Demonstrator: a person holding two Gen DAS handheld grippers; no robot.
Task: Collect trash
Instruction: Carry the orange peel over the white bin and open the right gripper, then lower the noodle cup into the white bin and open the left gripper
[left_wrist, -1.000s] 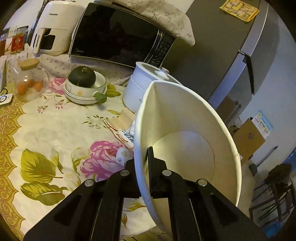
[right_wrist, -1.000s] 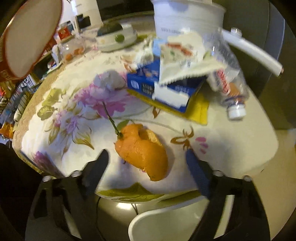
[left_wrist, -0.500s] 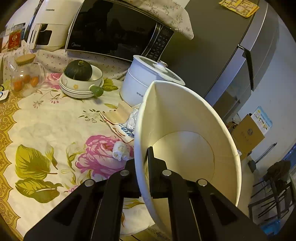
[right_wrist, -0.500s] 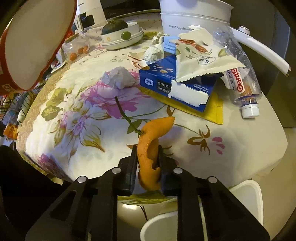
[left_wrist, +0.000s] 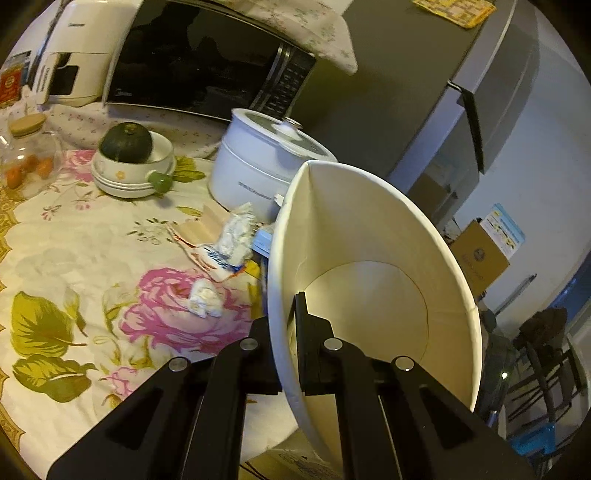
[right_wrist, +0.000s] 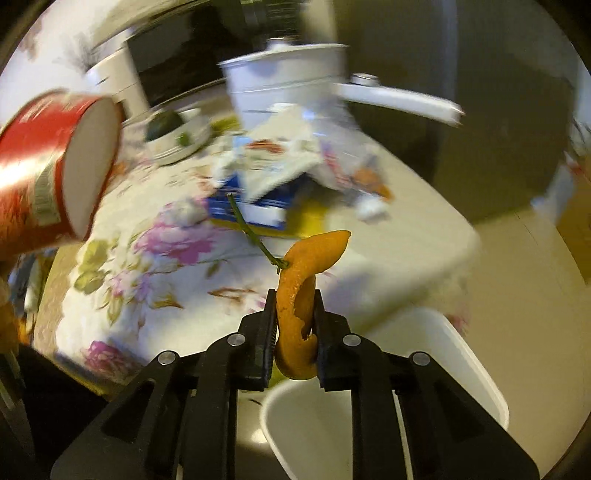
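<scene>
The right gripper (right_wrist: 294, 325) pinches the orange peel (right_wrist: 301, 291) at lower centre, clear of the tablecloth (right_wrist: 155, 280). The left gripper (left_wrist: 291, 332) is clamped on the rim of the paper bucket (left_wrist: 373, 295), tilted at upper left of the right view. Carry the peel over the mouth — stem (right_wrist: 255, 240) first — then let go.

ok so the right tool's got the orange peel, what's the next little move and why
Probably carry the orange peel across to the mouth of the paper bucket and let go there. The right tool is clamped on the peel, clear of the table, while the left tool pinches the bucket's rim, its open mouth tipped toward the peel and looking empty.
</scene>
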